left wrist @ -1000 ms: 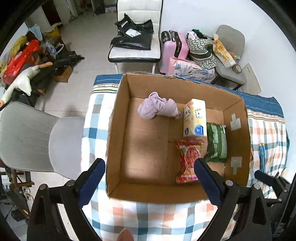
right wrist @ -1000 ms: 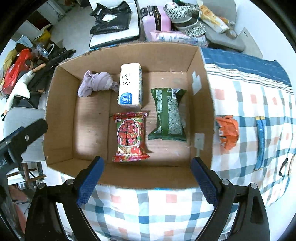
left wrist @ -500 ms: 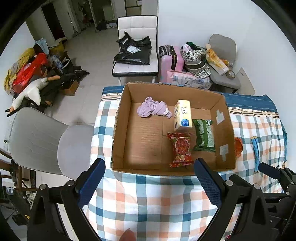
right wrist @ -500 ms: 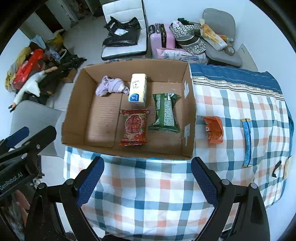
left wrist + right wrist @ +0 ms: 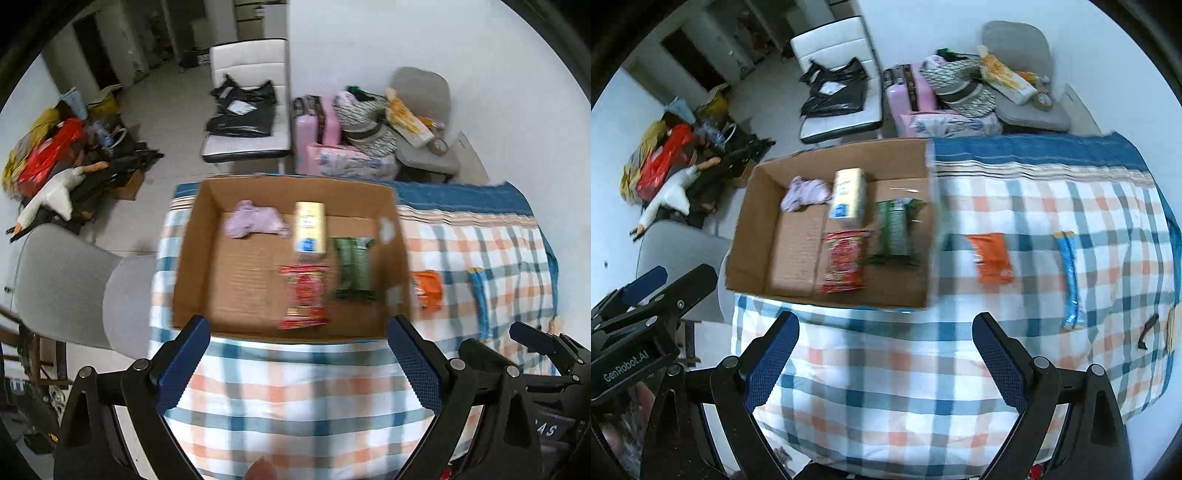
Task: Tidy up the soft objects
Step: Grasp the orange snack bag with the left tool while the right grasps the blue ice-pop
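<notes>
An open cardboard box [image 5: 192,266] [image 5: 753,221] stands on the checked tablecloth [image 5: 295,391] [image 5: 1052,206]. In it lie a lilac cloth [image 5: 255,223] [image 5: 805,194], a yellow tissue pack [image 5: 309,229] [image 5: 848,194], a red snack bag [image 5: 304,295] [image 5: 844,260] and a green bag [image 5: 352,267] [image 5: 895,232]. An orange packet [image 5: 427,288] [image 5: 991,258] and a blue sachet [image 5: 482,293] [image 5: 1070,275] lie on the cloth right of the box. My left gripper [image 5: 297,363] and right gripper [image 5: 884,358] are both open and empty, held above the table's near edge.
A grey chair [image 5: 62,288] stands left of the table. Behind it are a white chair with black bags [image 5: 245,122], a pink suitcase [image 5: 317,127] and a grey chair with clutter [image 5: 424,147]. A small black thing [image 5: 1148,326] lies near the table's right edge.
Both grippers have pulled back and up from the box, so the whole table now shows. The box contents have not moved.
</notes>
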A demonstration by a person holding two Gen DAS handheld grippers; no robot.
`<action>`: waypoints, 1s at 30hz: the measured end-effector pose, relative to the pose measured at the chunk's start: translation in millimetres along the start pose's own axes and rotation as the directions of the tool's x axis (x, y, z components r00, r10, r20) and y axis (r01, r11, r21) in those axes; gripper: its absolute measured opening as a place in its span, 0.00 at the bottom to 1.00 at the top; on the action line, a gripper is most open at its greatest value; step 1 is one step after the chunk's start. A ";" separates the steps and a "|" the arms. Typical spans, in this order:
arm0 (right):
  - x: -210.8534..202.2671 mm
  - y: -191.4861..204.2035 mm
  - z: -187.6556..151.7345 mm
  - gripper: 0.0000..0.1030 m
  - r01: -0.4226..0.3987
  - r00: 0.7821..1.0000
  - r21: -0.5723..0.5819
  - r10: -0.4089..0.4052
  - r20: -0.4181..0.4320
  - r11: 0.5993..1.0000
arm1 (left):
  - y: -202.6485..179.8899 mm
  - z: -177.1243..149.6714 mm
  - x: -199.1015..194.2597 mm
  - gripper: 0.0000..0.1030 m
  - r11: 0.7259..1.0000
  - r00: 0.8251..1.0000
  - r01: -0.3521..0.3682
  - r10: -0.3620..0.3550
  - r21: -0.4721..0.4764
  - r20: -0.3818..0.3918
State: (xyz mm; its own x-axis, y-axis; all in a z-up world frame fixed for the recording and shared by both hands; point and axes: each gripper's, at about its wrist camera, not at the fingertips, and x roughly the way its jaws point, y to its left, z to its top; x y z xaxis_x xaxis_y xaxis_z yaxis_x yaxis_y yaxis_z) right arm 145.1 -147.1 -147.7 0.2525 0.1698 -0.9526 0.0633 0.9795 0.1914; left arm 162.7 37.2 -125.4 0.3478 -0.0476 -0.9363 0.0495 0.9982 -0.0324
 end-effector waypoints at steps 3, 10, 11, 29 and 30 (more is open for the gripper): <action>-5.8 -57.5 1.0 0.94 0.044 0.999 0.080 -0.044 0.007 0.996 | -47.4 10.0 16.3 0.95 0.999 0.999 0.035 -0.034 0.041 -0.032; 14.8 -198.4 5.5 0.94 0.171 0.985 0.260 -0.159 -0.068 0.950 | -160.4 40.3 88.1 0.95 0.982 0.981 0.109 -0.082 0.154 -0.175; 21.9 -215.6 6.5 0.94 0.175 0.984 0.275 -0.158 -0.085 0.945 | -174.6 43.5 102.0 0.95 0.979 0.976 0.116 -0.081 0.165 -0.203; 178.9 -319.3 19.5 0.89 0.126 0.948 0.361 -0.006 -0.317 0.924 | -254.7 31.6 303.8 0.95 0.984 0.829 0.061 0.042 0.165 -0.558; 184.5 -319.1 21.1 0.88 0.127 0.946 0.358 -0.004 -0.324 0.925 | -254.5 31.0 308.3 0.95 0.985 0.825 0.059 0.043 0.163 -0.563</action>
State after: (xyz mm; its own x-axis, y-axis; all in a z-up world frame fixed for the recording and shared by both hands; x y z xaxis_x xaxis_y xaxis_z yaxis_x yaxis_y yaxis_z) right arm 191.8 -430.6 -379.5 -0.0742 0.1915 -0.9787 0.4365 0.8886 0.1408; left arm 286.4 -232.6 -394.9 -0.2378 0.0235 -0.9710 0.2217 0.9746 -0.0307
